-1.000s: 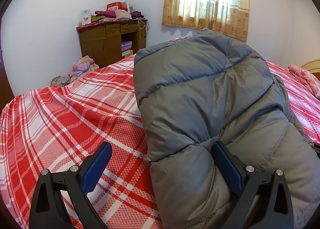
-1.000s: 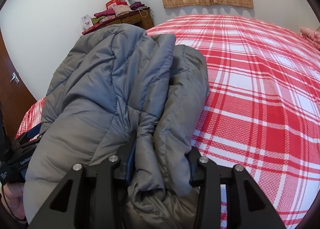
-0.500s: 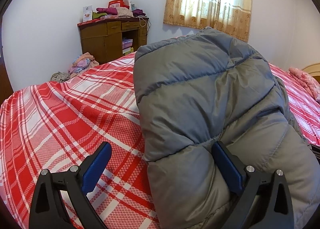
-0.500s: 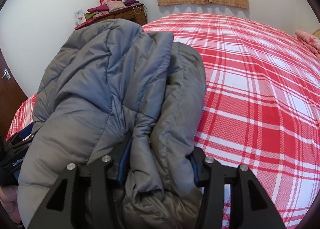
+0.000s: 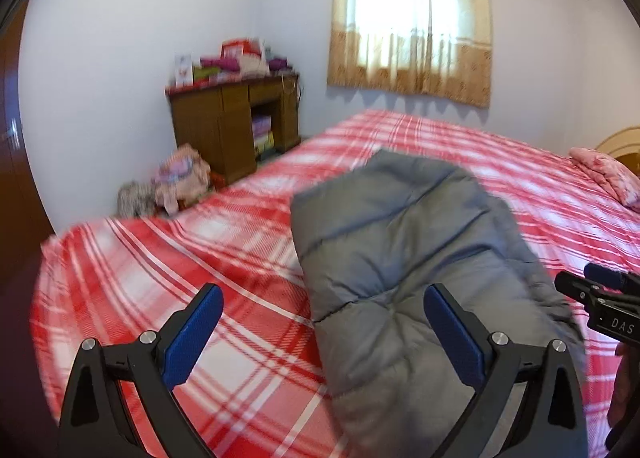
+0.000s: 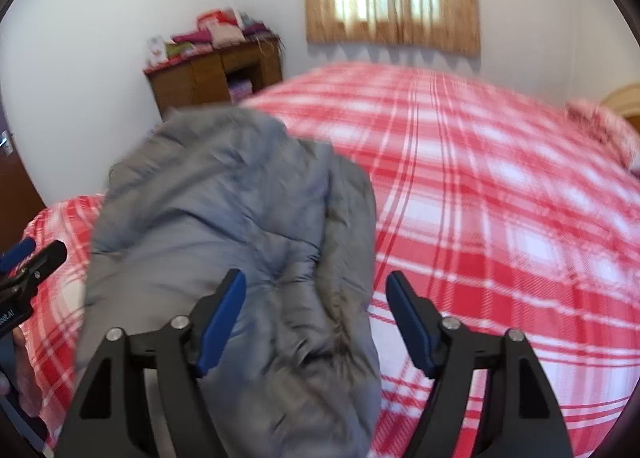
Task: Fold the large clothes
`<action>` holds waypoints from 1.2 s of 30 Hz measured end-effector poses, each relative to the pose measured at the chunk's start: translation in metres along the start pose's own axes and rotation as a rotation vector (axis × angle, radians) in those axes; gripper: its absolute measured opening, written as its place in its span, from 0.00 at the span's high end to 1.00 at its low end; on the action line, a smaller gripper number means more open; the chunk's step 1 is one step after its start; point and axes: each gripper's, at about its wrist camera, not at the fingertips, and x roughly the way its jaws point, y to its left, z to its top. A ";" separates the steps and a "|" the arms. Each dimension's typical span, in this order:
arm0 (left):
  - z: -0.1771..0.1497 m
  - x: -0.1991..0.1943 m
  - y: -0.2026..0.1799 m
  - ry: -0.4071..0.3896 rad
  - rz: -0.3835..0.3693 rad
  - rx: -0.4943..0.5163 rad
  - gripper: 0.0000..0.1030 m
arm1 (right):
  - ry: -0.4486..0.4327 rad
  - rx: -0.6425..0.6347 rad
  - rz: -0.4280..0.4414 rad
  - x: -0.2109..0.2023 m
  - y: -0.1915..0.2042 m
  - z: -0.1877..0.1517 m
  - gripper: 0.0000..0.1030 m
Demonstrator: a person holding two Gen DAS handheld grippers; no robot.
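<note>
Both wrist cams sit low over the near end of the bed (image 5: 160, 266), angled down and looking toward the window (image 5: 416, 17). They share the grey jacket (image 6: 224, 225) up close, plus the desk (image 6: 208, 73).

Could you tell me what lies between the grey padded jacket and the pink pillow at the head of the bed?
Only bare red plaid bedspread lies between the grey jacket and the pink pillow; the right wrist view shows it best.

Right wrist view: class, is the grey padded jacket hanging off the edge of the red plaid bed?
No, the grey padded jacket lies bundled on the red plaid bed.
</note>
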 end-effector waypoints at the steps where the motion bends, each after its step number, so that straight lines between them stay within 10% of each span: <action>1: 0.002 -0.016 0.001 -0.015 0.001 0.007 0.02 | -0.021 -0.010 0.010 -0.014 0.003 0.000 0.26; 13: 0.020 -0.114 0.003 -0.162 0.002 0.027 0.02 | -0.199 -0.092 0.043 -0.119 0.041 -0.003 0.17; 36: 0.014 -0.106 -0.005 -0.129 0.001 0.048 0.02 | -0.208 -0.085 0.056 -0.122 0.038 -0.010 0.16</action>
